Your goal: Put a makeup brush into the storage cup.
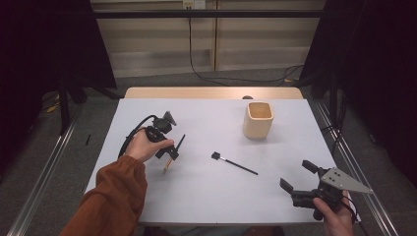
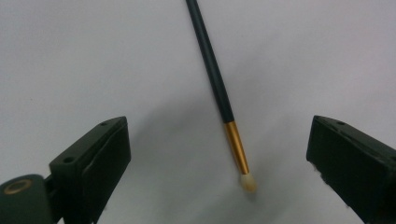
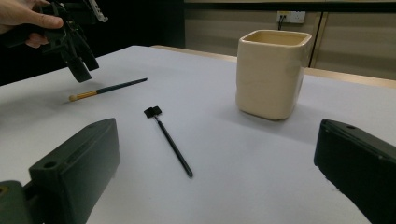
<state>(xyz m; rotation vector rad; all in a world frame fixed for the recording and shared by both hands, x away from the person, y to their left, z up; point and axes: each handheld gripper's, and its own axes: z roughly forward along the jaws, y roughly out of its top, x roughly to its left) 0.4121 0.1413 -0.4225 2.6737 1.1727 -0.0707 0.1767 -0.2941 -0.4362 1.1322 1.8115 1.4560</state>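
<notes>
**Two brushes, one cup, two tongs on the counter**

Item count: two brushes, one cup, two tongs.

The gold-banded brush [image 2: 227, 108] lies flat on the white counter [image 1: 206, 196], directly below the left tongs [image 1: 169, 153]. It has a dark handle, a gold ferrule and a pale tip. In the left gripper view it lies between the spread jaws, touching neither; the far end of its handle is cut off at the top edge. In the high view the tongs and hand cover part of it.

The left tongs are wide apart and grip nothing.

The black flat-headed brush [image 1: 235, 164] lies near the counter's middle, well apart from the first.

The cream square cup [image 1: 258, 119] stands upright farther back. Its contents cannot be made out.

The right tongs [image 1: 299, 176] hover at the near right corner, jaws spread, holding nothing.
</notes>
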